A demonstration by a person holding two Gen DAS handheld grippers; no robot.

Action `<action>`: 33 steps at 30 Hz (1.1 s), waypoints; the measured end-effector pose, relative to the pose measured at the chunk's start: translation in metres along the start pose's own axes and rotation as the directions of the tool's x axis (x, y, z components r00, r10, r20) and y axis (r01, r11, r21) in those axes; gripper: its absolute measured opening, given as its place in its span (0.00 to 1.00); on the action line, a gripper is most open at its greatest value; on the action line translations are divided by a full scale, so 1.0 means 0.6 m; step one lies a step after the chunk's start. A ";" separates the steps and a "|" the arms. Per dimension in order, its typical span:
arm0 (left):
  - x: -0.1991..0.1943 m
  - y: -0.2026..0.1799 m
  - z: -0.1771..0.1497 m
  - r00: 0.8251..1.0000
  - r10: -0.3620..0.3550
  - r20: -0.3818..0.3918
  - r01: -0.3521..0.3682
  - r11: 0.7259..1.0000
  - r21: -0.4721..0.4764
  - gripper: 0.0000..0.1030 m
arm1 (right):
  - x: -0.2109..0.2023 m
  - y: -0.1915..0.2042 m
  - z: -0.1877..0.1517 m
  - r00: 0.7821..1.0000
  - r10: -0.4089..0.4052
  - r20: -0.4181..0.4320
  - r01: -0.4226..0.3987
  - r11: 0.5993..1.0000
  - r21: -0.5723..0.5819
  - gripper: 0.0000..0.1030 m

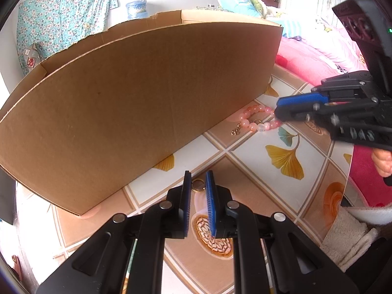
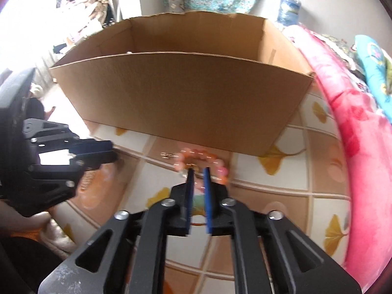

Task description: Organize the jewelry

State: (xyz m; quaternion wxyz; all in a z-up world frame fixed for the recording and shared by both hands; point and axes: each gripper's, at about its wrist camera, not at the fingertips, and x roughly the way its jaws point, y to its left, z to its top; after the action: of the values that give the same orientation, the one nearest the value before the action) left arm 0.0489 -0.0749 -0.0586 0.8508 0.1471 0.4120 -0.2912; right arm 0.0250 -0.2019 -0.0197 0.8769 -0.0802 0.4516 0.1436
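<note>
A tall cardboard box (image 1: 137, 103) stands on the tiled worktop (image 1: 257, 152), its near wall leaving only a strip of open surface in front. The pink bead bracelet (image 1: 257, 120) lies on that strip just beside the box's lower edge, near its right corner. The right tongs (image 2: 198, 171) sit at the bracelet with a narrow gap between their blue pads; whether they grip a bead cannot be told through the blur. The left tongs (image 1: 198, 178) hover low over the worktop, slightly apart, with a small gold ring (image 1: 198, 185) lying between their tips. The worktop's right edge borders a pink quilt (image 2: 348, 132).
</note>
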 end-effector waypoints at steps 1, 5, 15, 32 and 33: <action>0.000 0.000 0.000 1.000 -0.001 0.000 0.001 1.000 -0.001 0.11 | 0.004 0.009 0.003 1.000 -0.006 0.003 0.006 1.000 -0.025 0.26; 0.000 -0.001 0.000 1.000 0.002 0.002 -0.002 1.000 -0.002 0.11 | 0.037 0.028 0.011 0.999 -0.036 -0.025 0.033 0.996 -0.081 0.26; 0.000 -0.001 -0.001 1.000 0.002 0.003 -0.002 1.000 -0.002 0.11 | 0.048 -0.030 0.022 0.999 -0.036 -0.002 0.036 0.997 0.066 0.07; 0.000 0.000 -0.001 1.000 0.001 0.004 -0.001 1.000 -0.001 0.11 | 0.072 -0.055 0.037 0.996 0.087 0.024 -0.090 0.984 0.155 0.28; 0.000 0.000 -0.001 1.000 0.001 0.004 -0.001 1.000 -0.001 0.11 | 0.081 -0.044 0.042 0.994 0.106 0.019 -0.108 0.984 0.139 0.28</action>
State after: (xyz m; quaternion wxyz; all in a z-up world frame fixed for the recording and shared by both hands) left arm 0.0485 -0.0745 -0.0590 0.8519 0.1464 0.4103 -0.2908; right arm 0.0799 -0.2112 -0.0446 0.8740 0.0067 0.4591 0.1590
